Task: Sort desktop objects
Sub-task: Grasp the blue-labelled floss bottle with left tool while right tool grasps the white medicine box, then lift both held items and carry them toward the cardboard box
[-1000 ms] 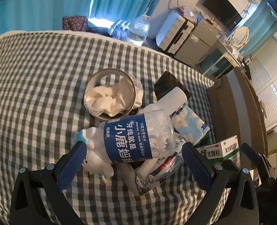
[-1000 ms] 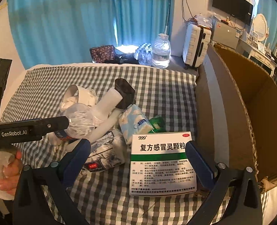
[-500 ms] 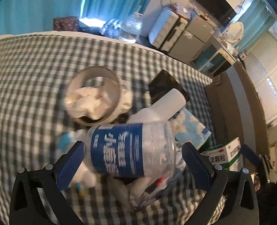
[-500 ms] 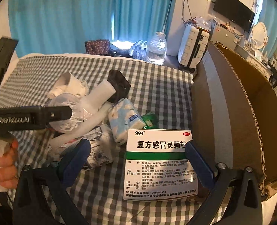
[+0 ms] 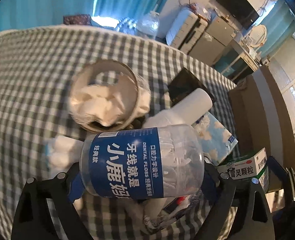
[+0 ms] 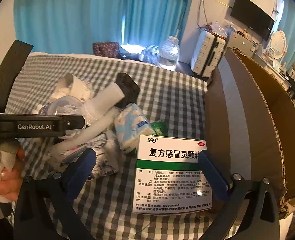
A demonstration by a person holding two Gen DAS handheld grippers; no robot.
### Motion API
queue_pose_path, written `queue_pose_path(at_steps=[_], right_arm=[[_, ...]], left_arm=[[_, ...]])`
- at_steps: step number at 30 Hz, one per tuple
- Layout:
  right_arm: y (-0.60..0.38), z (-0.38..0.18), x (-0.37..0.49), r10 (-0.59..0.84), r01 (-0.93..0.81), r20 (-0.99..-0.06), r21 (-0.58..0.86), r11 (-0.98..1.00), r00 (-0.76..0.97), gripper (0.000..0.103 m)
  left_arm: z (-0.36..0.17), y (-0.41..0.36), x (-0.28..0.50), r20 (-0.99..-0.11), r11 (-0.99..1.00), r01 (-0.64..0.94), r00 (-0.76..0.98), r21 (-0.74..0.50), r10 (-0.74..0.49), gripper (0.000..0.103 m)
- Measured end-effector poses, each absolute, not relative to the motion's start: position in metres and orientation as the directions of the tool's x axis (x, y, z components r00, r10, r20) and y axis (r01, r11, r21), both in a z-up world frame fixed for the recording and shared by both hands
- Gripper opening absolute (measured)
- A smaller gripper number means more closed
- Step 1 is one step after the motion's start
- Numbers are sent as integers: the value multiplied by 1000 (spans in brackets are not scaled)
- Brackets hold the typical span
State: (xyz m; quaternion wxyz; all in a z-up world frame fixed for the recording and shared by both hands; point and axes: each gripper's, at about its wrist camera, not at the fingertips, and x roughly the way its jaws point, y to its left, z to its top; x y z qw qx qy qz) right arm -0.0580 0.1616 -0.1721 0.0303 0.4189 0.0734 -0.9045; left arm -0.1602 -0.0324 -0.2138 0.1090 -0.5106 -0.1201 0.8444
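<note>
Closing my left tongs (image 5: 141, 178) around a clear dental floss jar (image 5: 141, 162) with a blue label; the jar lies on its side between the blue pads, but I cannot tell whether they press it. My right tongs (image 6: 147, 172) stand open, empty, above a white and green medicine box (image 6: 171, 174) lying flat on the checked cloth (image 6: 167, 100). Just behind the jar sit a paper cup (image 5: 107, 98) stuffed with tissue, a white tube (image 5: 189, 106), a blue tissue pack (image 5: 213, 138) and a black case (image 5: 185, 84). A cardboard box (image 6: 257, 120) stands open just right of the medicine box.
</note>
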Motion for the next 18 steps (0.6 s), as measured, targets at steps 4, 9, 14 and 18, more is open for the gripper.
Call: queue_pose_path(at_steps=[4,9,14,18], right_arm=[[164,-168,-52,-52,133,-761,-45,-990,-647,103],[158,-170,-56,34,79,-761,-111,-991,-647,102],[157,-179,-75,186,-8,-783,-225,-974,-594,102],[159,-190,-90,285,-36,-802,-314,-949,-525,102]], left_arm=[[-202,-33,-146,-821,-963,-73,-508,-260,260,92],[-191,-30,-129,-802,-979,-107,-562,-173,203,92],[-178,-30,-118,-784,-988,-130,-604,-78,141,92],[-171,-35,-116,-782,-991,-127,-615,-30,103,92]])
